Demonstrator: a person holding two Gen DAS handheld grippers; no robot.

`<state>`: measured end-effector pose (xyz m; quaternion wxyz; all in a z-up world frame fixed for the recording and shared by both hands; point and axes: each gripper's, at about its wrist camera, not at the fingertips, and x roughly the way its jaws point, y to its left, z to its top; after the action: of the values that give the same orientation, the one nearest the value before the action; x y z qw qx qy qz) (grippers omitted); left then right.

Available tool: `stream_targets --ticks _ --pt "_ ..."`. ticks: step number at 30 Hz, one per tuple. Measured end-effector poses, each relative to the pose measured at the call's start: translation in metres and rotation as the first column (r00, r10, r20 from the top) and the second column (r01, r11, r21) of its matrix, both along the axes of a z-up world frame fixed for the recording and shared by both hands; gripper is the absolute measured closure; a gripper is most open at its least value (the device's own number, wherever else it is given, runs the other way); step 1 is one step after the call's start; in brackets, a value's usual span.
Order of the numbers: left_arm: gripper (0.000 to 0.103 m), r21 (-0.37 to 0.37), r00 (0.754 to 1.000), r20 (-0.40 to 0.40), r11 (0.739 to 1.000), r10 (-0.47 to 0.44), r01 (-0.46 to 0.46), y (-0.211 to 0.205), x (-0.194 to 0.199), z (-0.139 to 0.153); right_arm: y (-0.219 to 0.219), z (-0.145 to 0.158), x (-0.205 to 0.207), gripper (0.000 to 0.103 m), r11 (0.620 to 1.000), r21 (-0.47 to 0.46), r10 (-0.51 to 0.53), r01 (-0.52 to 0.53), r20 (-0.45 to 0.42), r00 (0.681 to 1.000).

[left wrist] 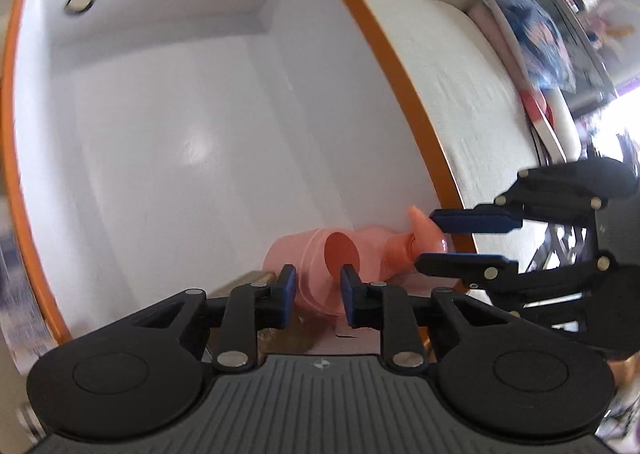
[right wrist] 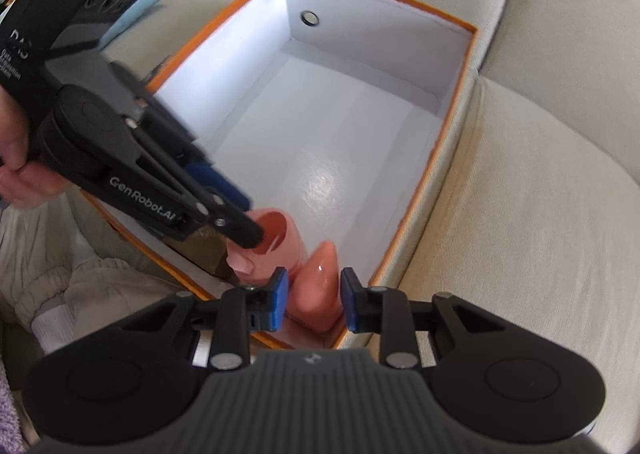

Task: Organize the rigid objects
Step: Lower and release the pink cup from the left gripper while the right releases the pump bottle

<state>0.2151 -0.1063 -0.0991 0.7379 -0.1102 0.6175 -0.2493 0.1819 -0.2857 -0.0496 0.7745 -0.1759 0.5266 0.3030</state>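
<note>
A pink plastic pump bottle [left wrist: 340,254] lies on its side in the near corner of a white box with an orange rim [left wrist: 384,66]. In the right wrist view the bottle [right wrist: 280,242] and its pump head [right wrist: 320,278] lie in the same corner of the box [right wrist: 464,94]. My left gripper [left wrist: 318,290] is open, its pads either side of the bottle's base without closing on it. My right gripper [right wrist: 314,298] is open around the pump head; it shows at the right of the left wrist view [left wrist: 436,242]. The left gripper [right wrist: 244,218] reaches in from the left.
The box sits on a cream sofa cushion [right wrist: 540,214]. A gold-brown object [right wrist: 208,250] lies by the bottle under the left gripper. Magazines or books [left wrist: 532,54] lie beyond the sofa arm. Beige clothing [right wrist: 80,286] lies beside the box.
</note>
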Motion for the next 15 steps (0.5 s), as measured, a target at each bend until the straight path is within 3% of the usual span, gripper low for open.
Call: stream_targets --ticks 9,15 --pt "0.079 -0.029 0.984 -0.167 0.998 0.058 -0.063 -0.004 -0.005 -0.009 -0.003 0.001 0.001 0.077 0.998 0.02 -0.066 0.066 -0.028 0.997" --pt "0.079 -0.008 0.988 -0.152 0.999 0.042 -0.044 -0.01 -0.008 -0.009 0.004 0.001 -0.003 0.077 0.998 -0.032 -0.063 0.062 -0.039 0.997"
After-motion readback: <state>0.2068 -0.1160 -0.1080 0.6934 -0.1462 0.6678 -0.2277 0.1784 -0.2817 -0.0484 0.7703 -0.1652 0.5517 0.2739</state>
